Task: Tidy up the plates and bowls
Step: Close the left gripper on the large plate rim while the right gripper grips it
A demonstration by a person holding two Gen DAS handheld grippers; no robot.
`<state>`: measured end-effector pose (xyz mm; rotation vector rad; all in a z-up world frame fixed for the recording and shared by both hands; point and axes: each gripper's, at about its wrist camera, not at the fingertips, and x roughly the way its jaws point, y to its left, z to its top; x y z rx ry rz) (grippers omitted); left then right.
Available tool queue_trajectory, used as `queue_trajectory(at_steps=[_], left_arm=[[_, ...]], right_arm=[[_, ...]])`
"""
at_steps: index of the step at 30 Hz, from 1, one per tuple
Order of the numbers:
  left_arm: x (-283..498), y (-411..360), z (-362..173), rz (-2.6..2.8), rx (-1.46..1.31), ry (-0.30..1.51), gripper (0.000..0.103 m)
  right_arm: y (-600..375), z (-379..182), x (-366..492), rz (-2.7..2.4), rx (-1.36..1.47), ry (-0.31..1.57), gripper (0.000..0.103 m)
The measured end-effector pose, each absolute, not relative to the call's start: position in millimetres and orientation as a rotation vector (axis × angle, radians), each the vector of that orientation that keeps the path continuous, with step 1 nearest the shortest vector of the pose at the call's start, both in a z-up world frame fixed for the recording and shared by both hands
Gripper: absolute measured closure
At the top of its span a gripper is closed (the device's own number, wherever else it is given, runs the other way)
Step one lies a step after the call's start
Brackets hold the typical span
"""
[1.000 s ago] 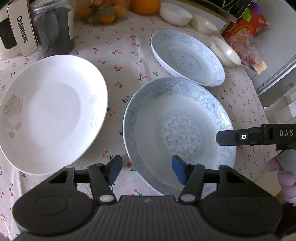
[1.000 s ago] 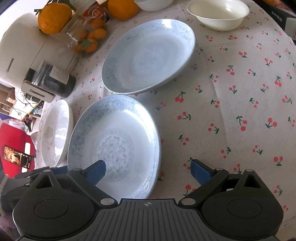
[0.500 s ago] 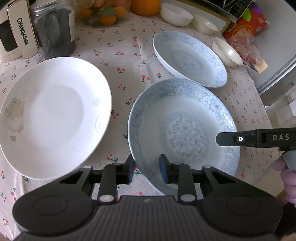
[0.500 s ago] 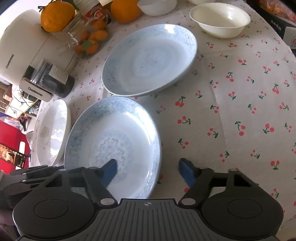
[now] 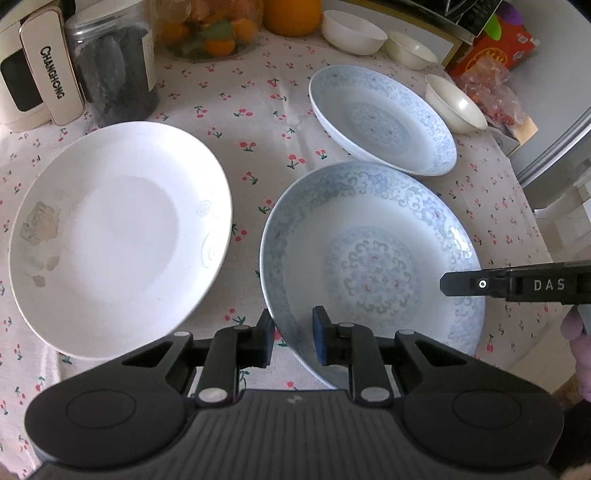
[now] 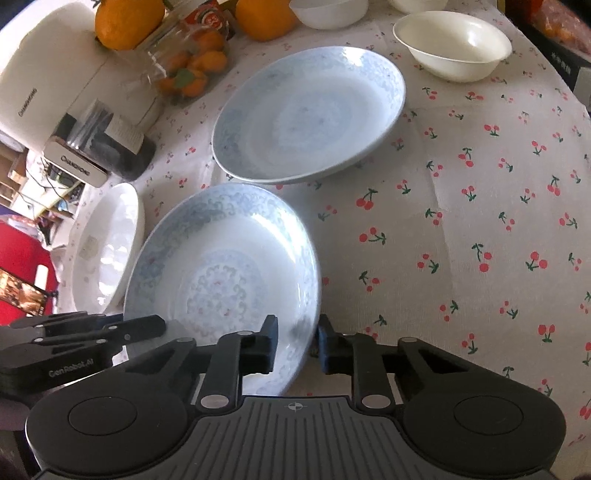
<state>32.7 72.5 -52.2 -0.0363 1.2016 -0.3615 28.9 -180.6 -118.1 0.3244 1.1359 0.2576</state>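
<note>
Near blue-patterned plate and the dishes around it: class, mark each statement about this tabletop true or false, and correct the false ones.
1. Both tools grip the rim of the same plate. True: the left tool and the right tool, jaws just closed, pinch the near blue-patterned plate at its rim.
2. The plain white plate is stacked on a blue one. False: it lies alone on the cherry-print tablecloth.
3. A second blue-patterned plate lies farther back. True.
4. The cream bowl holds oranges. False: it is empty; the oranges sit near the back of the table.
5. The dark jar lies tipped over. False: it stands upright.
</note>
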Motion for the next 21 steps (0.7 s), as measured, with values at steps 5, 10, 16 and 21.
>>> queue_trajectory(at_steps=[5,10,16,21], left_arm=[[30.6,73.1,-44.1,-0.376,-0.040,1.182,0.084],[29.1,76.8,-39.3,-0.379,-0.057,1.174,0.084],[27.3,82.0,-34.9,-0.375,-0.069,1.166,0.084],[24.8,83.2,-32.1,-0.370,-0.069,1.163,0.084]], right_arm=[[-183.7,-105.8,25.2,0.271,0.320,1.096,0.083],[-186.0,-98.6,23.2,0.286,0.338,1.082,0.083],[-186.9,-91.5,22.3,0.314,0.351,1.071,0.083],[-185.1,-89.4,22.8,0.328,0.362,1.069,0.083]])
